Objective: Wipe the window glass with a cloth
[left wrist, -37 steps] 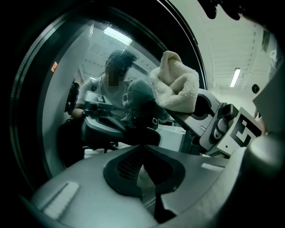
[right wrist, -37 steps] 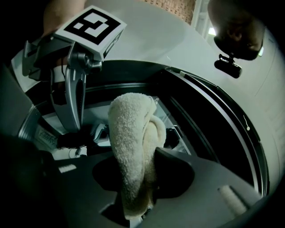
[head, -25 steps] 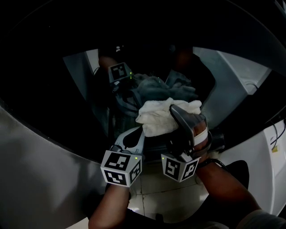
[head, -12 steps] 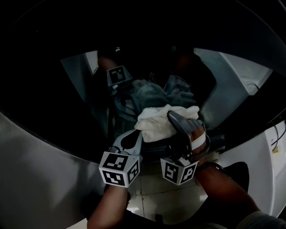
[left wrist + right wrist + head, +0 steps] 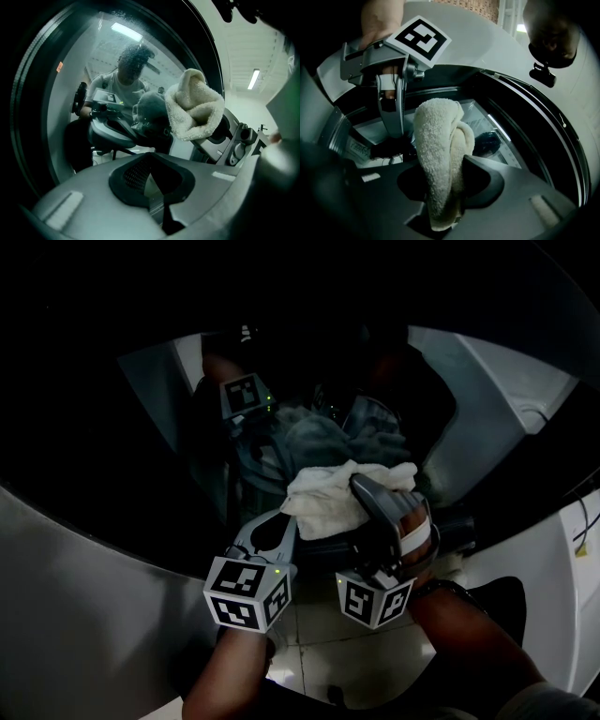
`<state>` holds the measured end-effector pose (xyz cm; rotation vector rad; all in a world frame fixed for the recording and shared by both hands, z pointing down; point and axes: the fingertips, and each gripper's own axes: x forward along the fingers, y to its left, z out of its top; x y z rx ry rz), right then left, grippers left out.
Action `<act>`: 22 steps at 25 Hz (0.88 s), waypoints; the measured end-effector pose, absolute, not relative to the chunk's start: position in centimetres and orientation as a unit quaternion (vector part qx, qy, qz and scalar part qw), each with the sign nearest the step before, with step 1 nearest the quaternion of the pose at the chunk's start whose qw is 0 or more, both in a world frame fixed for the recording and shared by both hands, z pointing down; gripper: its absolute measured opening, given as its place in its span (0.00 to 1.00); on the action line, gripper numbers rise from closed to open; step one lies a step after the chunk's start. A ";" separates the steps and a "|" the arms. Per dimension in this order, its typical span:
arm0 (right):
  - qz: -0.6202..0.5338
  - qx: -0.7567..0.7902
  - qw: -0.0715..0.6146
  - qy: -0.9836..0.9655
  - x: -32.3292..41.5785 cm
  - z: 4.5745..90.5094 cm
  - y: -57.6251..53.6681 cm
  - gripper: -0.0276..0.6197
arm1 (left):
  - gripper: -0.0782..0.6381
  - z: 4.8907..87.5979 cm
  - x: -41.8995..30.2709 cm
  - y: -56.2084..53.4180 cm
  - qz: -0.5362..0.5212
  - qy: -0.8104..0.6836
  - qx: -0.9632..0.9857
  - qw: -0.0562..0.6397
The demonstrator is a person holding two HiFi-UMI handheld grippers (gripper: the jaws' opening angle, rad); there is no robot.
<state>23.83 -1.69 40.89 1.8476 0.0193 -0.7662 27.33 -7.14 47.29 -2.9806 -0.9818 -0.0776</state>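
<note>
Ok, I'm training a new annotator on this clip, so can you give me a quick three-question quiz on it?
1. The right gripper is: A) open B) shut on the cloth C) shut, empty.
2. True or false: the left gripper is shut and empty.
3. Fill in: the cloth is held up at the round, dark ____.
Key: 1 B; 2 true; 3 glass.

Lower end of cream terry cloth (image 5: 439, 154) lost between jaws of right gripper (image 5: 444, 197) (clamped there). Dark round window glass (image 5: 112, 437) runs off the head view's edges.
</note>
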 end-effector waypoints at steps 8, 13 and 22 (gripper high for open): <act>-0.319 0.774 0.548 0.007 24.3 42.6 -1.9 0.25 | 0.13 47.7 27.7 -7.3 -0.025 -0.315 -0.949 0.006; -0.306 0.778 0.548 -0.002 24.9 43.9 -2.0 0.25 | 0.13 48.5 27.9 -7.4 -0.031 -0.317 -0.948 0.000; -0.283 0.788 0.547 -0.018 25.6 45.2 -1.8 0.25 | 0.13 47.5 27.8 -7.2 -0.040 -0.313 -0.949 0.004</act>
